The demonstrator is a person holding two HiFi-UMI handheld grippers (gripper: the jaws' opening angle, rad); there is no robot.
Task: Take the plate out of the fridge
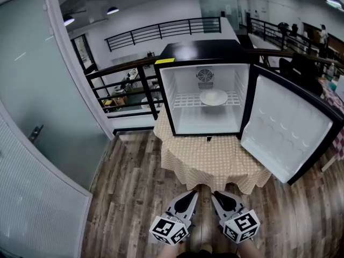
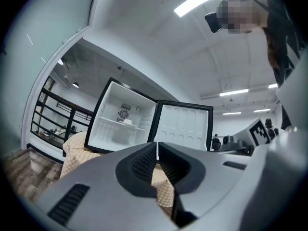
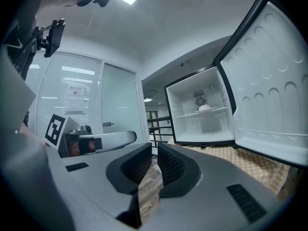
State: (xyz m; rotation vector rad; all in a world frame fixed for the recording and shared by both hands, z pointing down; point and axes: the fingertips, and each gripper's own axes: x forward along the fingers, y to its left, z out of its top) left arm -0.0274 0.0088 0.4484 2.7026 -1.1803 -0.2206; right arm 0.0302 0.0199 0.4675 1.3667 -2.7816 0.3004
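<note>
A white plate (image 1: 213, 97) lies on the wire shelf inside the open black mini fridge (image 1: 201, 52), which stands on a table with a checkered cloth (image 1: 215, 157). The plate also shows small on that shelf in the left gripper view (image 2: 127, 121) and in the right gripper view (image 3: 205, 108). My left gripper (image 1: 192, 194) and right gripper (image 1: 215, 194) hang side by side low over the wooden floor, well short of the table. Both are shut on nothing: left gripper (image 2: 157, 146), right gripper (image 3: 155, 149).
The fridge door (image 1: 287, 128) swings wide open to the right, past the table edge. A black railing (image 1: 131, 82) runs behind the table, and a glass wall with a door (image 1: 37, 128) stands at the left. Wooden floor (image 1: 134, 198) lies between me and the table.
</note>
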